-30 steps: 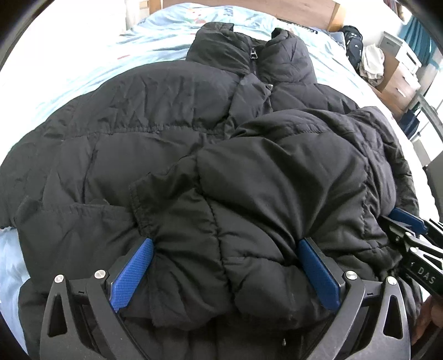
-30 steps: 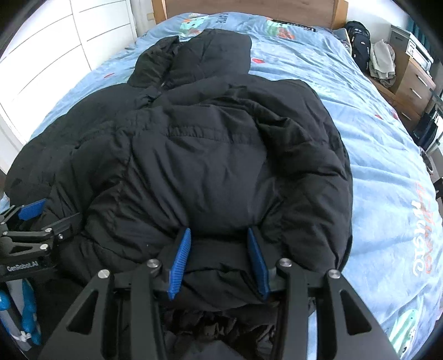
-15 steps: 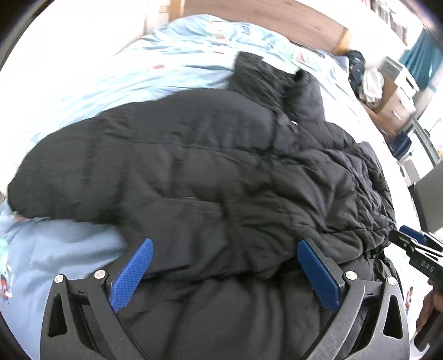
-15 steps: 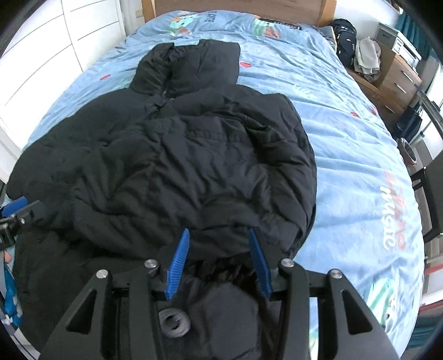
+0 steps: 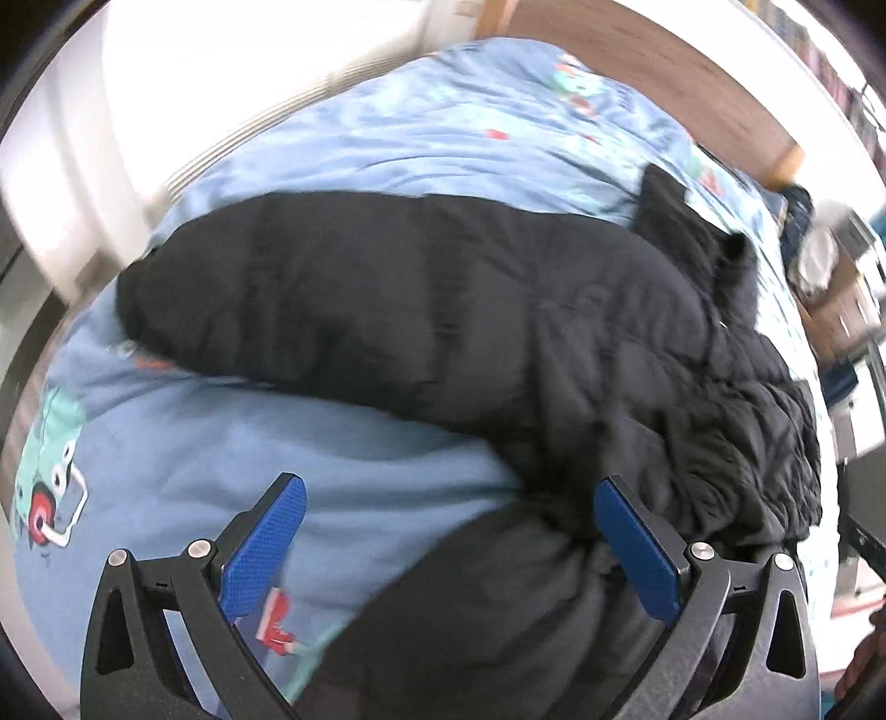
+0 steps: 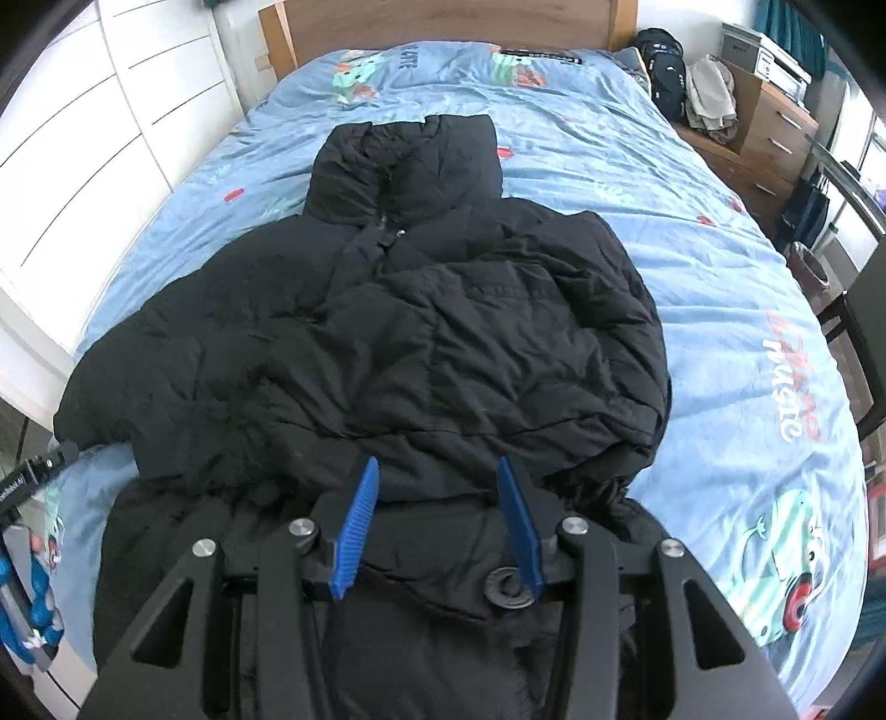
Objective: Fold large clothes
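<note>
A black puffer jacket (image 6: 432, 332) lies on the blue bed cover (image 6: 720, 288), collar toward the headboard. Its right half is folded over the middle. In the left wrist view its left sleeve (image 5: 288, 288) stretches out toward the bed's left side. My left gripper (image 5: 451, 545) hangs wide open over the bed cover (image 5: 332, 471) and the jacket's lower edge (image 5: 498, 609), with nothing pinched. My right gripper (image 6: 437, 523) hovers above the jacket's hem, its jaws partly apart. The fabric lies flat below them and looks untouched.
White wardrobe doors (image 6: 83, 138) run along the left of the bed and a wooden headboard (image 6: 443, 22) closes the far end. To the right stand a wooden drawer unit (image 6: 775, 127) with clothes and a dark backpack (image 6: 662, 66). A hand (image 5: 864, 664) shows at the right edge.
My left gripper swung left, off the folded jacket, to above the bed cover beside the sleeve. My right gripper rose, so the whole jacket now shows flat on the bed.
</note>
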A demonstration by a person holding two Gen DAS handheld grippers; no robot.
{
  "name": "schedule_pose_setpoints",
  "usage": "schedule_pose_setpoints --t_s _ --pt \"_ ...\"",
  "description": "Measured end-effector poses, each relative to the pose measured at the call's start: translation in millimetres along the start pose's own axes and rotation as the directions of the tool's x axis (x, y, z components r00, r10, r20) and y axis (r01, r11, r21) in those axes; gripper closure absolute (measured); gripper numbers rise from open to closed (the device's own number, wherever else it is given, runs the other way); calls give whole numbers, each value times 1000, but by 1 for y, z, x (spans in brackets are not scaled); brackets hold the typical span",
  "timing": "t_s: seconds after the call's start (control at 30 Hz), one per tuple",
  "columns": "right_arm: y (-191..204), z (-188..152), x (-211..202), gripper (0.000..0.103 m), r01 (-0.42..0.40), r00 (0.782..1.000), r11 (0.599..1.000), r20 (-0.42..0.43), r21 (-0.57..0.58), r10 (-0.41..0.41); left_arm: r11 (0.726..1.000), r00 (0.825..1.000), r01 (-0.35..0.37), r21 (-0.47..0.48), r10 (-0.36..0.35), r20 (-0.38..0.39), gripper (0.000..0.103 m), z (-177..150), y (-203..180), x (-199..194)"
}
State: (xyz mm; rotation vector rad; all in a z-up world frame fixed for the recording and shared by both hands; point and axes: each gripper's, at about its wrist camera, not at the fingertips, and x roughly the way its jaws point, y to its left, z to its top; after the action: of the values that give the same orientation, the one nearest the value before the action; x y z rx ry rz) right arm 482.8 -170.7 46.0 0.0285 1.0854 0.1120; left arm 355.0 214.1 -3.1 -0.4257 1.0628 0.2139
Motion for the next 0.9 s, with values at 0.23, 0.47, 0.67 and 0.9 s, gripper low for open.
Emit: schedule_pose_setpoints --t_s 0.23,0.47,0.67,0.9 --pt "24 7 -1 59 3 1000 1000 -3 5 -3 977 1000 16 -211 -17 -4 1 21 89 14" --pt "43 12 11 59 8 1000 1000 -20 -13 -8 920 999 46 -390 -47 8 1 39 164 35" --pt "53 14 19 59 18 999 999 -38 -29 -19 849 993 109 -517 -113 23 2 48 201 60" --pt "47 16 17 59 41 998 999 -46 -14 -42 756 982 164 -634 -183 35 8 48 225 83"
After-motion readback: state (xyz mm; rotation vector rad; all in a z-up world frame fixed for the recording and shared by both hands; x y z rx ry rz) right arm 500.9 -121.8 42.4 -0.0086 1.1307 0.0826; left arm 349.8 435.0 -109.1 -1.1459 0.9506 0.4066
